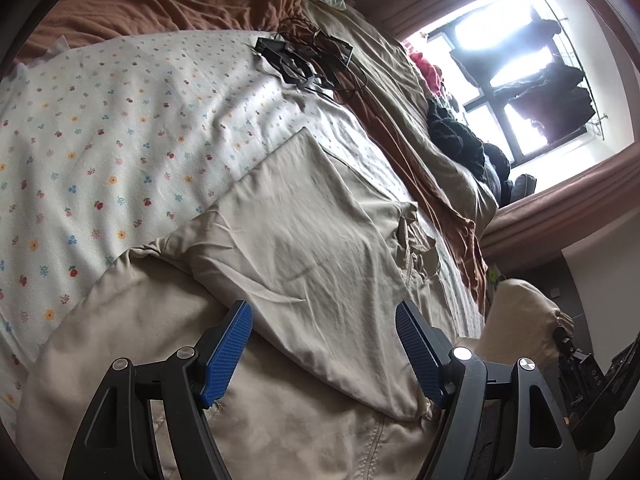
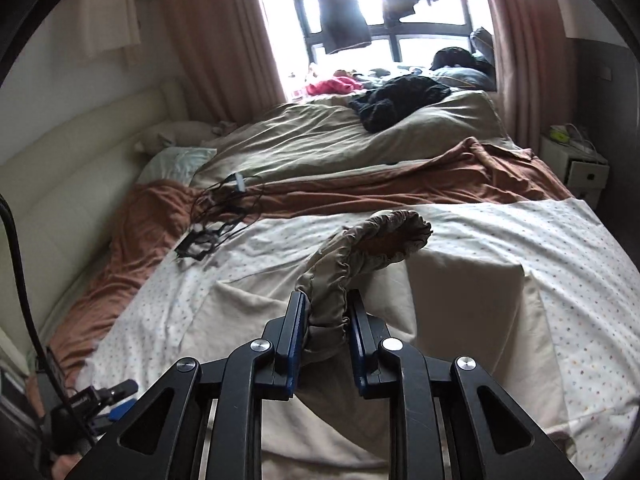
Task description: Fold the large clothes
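A large beige garment (image 1: 304, 240) lies spread on the flowered sheet (image 1: 100, 140) of the bed, one flap folded over itself. My left gripper (image 1: 324, 312) is open, its blue pads (image 1: 228, 356) hovering just above the cloth, holding nothing. My right gripper (image 2: 327, 300) is shut on the garment's gathered elastic hem (image 2: 360, 248), which rises bunched beyond the fingers, lifted off the bed. The rest of the garment (image 2: 460, 300) lies flat below. The right gripper and the lifted cloth also show at the right edge of the left wrist view (image 1: 560, 340).
A black tangle of cables and frames (image 2: 216, 216) lies on the sheet's far left. Brown and tan bedding (image 2: 360, 148) covers the far bed, with a black garment (image 2: 400, 100) and red cloth (image 2: 332, 84) by the window. A white nightstand (image 2: 580, 168) stands right.
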Motion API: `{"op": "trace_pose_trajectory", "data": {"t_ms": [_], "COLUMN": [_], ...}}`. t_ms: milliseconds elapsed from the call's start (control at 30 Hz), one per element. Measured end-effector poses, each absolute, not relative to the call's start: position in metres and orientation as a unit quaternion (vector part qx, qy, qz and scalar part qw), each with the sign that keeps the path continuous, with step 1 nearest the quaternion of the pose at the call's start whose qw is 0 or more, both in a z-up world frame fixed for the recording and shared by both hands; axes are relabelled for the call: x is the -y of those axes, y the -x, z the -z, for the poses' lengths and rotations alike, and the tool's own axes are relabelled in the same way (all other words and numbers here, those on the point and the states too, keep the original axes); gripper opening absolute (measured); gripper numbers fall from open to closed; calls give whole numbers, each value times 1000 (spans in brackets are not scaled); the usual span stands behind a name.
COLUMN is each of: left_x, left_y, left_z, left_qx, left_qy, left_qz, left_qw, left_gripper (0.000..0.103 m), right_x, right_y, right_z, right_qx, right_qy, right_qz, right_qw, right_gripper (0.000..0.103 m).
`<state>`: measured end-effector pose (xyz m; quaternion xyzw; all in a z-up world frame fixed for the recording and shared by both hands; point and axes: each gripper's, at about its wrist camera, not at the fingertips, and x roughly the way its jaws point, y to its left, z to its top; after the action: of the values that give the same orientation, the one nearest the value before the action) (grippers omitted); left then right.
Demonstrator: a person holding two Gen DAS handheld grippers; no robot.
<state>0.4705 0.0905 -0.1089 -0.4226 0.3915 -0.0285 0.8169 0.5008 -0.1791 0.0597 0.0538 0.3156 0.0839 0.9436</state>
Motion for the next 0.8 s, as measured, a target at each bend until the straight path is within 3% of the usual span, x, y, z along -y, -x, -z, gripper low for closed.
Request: {"op": "trace_pose_trajectory", "data": {"t_ms": [67, 133, 200, 467, 567, 800], "left_x": [-92, -94, -97, -107, -103, -85], "left_y": [-471, -471, -471, -466, -465, -451], "left_z": [110, 111, 111, 109, 108, 93], "left_qx": [-393, -394, -394, -391, -393, -400], "left_qy": [424, 425, 426, 424, 417, 360], "left_qz": [28, 27, 26, 14, 11, 19], "left_qw": [816, 815, 814, 817, 820, 843], "left_gripper": [75, 75, 75, 75, 75, 75], "right_x": [154, 138, 132, 175, 206, 260], "right_y": [-507, -511, -509, -478, -452, -424], "right_z": [-39, -15, 6, 40, 50, 55], "right_qx": [-343, -373, -382, -396, -378, -382], "right_qy": [-37, -36, -49, -138, -188, -218], "right_qz": [-101, -111, -121, -85, -56, 2], "right_qw": [933, 921, 915, 904, 905, 898], "right_gripper": [25, 47, 58, 60, 76, 77]}}
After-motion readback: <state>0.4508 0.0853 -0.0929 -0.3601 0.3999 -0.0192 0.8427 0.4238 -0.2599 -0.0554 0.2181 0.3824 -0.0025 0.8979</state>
